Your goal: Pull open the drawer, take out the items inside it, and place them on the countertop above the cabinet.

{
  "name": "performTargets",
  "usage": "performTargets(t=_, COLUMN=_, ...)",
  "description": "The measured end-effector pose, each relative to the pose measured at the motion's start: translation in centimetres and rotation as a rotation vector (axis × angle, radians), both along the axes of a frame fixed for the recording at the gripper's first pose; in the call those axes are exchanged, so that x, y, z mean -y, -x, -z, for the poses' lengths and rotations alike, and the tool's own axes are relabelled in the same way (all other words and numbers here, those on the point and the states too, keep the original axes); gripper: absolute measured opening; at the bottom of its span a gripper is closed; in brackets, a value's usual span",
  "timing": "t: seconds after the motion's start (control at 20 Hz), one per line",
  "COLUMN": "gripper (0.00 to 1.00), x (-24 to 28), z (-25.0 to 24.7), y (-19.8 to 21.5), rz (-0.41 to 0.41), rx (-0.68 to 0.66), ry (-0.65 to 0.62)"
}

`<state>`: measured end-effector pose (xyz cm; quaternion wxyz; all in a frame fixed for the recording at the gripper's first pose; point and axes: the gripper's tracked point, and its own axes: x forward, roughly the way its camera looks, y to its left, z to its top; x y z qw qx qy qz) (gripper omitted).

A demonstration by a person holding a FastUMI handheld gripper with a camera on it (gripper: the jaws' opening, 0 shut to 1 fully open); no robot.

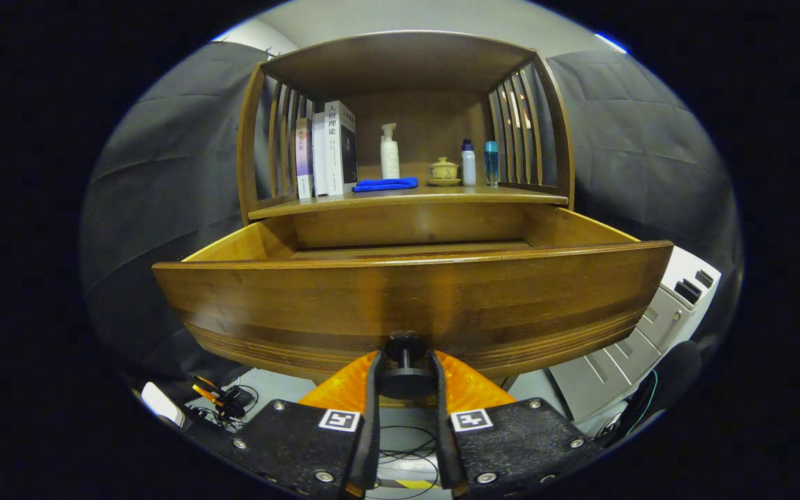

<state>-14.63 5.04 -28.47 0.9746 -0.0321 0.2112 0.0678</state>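
Your fingers (pixel 405 378) are closed in on the dark round knob (pixel 403 367) at the bottom middle of the drawer (pixel 410 305) front, one finger pressing on each side of it, so you have the knob gripped with only its width between them. The drawer stands pulled well out of the wooden cabinet (pixel 400 62), its curved front panel just ahead of your fingertips. Past the top edge of that panel you can see the drawer's side walls and a strip of its floor; what lies in it is hidden by the front panel, so you cannot tell from here.

Above the drawer is the cabinet's table (pixel 407 198), the shelf-like top with slatted sides. On it, starting at your left, stand a few upright books (pixel 327 149), then a folded blue cloth (pixel 386 184) lying flat near the front edge, with a white pump bottle (pixel 389 153) upright just behind it. Further right sits a small lidded teacup on a saucer (pixel 444 171), and just beside that a white bottle with a dark cap (pixel 468 164) and a slim blue bottle (pixel 491 162), close together but apart.

Beyond the drawer, low on your right, stands a pale filing cabinet (pixel 657 326). Cables lie on the floor (pixel 268 389) beneath your fingers.
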Motion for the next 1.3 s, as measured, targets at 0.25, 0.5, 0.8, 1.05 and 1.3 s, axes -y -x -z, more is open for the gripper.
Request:
performTargets(t=0.25, gripper=0.64, x=-0.9, z=-4.5, y=0.6, rz=-0.083, rx=0.036, ry=0.014)
performTargets(t=0.5, gripper=0.86, x=-0.6, z=-12.0, y=-2.0, rz=-0.018, rx=0.130, ry=0.045)
performTargets(t=0.8, gripper=0.96, x=1.3, z=-13.2, y=-9.1, rz=0.112, rx=-0.005, ry=0.152)
performTargets(t=1.05, gripper=0.96, x=1.8, z=-8.9, y=-14.2, rz=0.210, rx=-0.235, ry=0.133)
performTargets(t=1.3, gripper=0.96, x=1.9, z=-3.1, y=-15.4, rz=0.195, rx=-0.452, ry=0.144)
